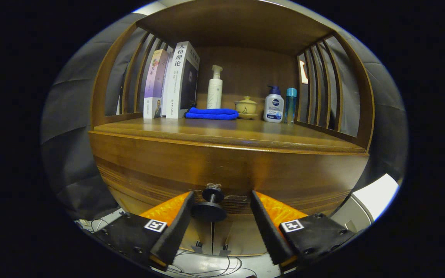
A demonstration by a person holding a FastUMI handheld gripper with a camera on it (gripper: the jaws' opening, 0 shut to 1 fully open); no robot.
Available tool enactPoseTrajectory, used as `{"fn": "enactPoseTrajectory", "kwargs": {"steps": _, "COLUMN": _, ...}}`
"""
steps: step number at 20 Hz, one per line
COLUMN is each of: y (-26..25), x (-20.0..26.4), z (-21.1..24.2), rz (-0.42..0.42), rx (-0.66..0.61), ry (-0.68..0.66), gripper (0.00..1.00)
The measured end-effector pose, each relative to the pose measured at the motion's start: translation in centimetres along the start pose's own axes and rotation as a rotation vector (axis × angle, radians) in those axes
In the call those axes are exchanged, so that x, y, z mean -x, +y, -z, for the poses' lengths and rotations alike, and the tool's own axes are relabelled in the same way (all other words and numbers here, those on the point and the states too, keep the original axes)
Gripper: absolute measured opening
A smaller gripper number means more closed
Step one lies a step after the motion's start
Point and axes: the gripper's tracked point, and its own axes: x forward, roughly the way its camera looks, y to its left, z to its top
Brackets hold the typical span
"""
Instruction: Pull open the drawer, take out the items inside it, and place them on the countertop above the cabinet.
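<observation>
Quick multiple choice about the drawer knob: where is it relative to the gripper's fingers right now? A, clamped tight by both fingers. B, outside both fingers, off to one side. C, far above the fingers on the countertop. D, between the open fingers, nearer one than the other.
D: the drawer knob sits between the spread fingers of the gripper, close to one finger with a clear gap to the other, so nothing is clamped.

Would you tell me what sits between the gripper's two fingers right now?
In the gripper view, the drawer knob sits between the open gripper's fingers, nearer one finger; neither finger presses on it.
</observation>
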Motion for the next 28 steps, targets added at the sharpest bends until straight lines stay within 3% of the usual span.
{"fn": "enactPoseTrajectory", "kwargs": {"steps": 1, "y": 0.6, "x": 0.1, "z": 0.0, "rz": -0.029, "rx": -0.01, "ry": 0.003, "gripper": 0.86}}
{"fn": "enactPoseTrajectory", "kwargs": {"steps": 4, "y": 1.2, "x": -0.3, "z": 0.3, "rz": -0.04, "rx": -0.002, "ry": 0.016, "gripper": 0.49}}
{"fn": "enactPoseTrajectory", "kwargs": {"steps": 9, "y": 1.3, "x": 0.0, "z": 0.3, "rz": -0.056, "rx": -0.001, "ry": 0.027, "gripper": 0.41}}
{"fn": "enactPoseTrajectory", "kwargs": {"steps": 10, "y": 1.3, "x": 0.0, "z": 0.5, "rz": -0.06, "rx": 0.014, "ry": 0.027, "gripper": 0.34}}
{"fn": "enactPoseTrajectory", "kwargs": {"steps": 28, "y": 1.4, "x": 4.0, "z": 1.9, "rz": -0.008, "rx": 0.026, "ry": 0.051, "gripper": 0.34}}
